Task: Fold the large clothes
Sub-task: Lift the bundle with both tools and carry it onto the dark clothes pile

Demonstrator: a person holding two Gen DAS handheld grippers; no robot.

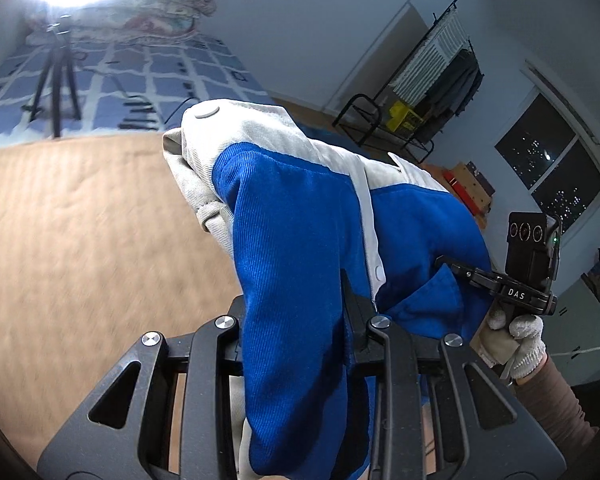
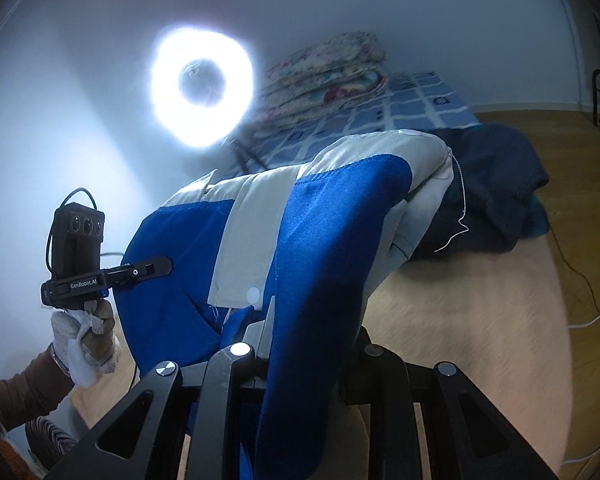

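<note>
Blue and white jacket (image 1: 300, 216) hangs off the tan mat (image 1: 80, 220), lifted, pinched by both left gripper (image 1: 300, 320) and right gripper (image 2: 300, 328). Folding barely started; laying flat and folds remain.

Both wrist views close, angled down, sharing blue-grey garment (image 1: 300, 220)

White letters "DAS" stand on the right hand-held gripper (image 1: 444, 261); "GenRobot.AI" runs along the left hand-held gripper (image 2: 168, 264).
</note>
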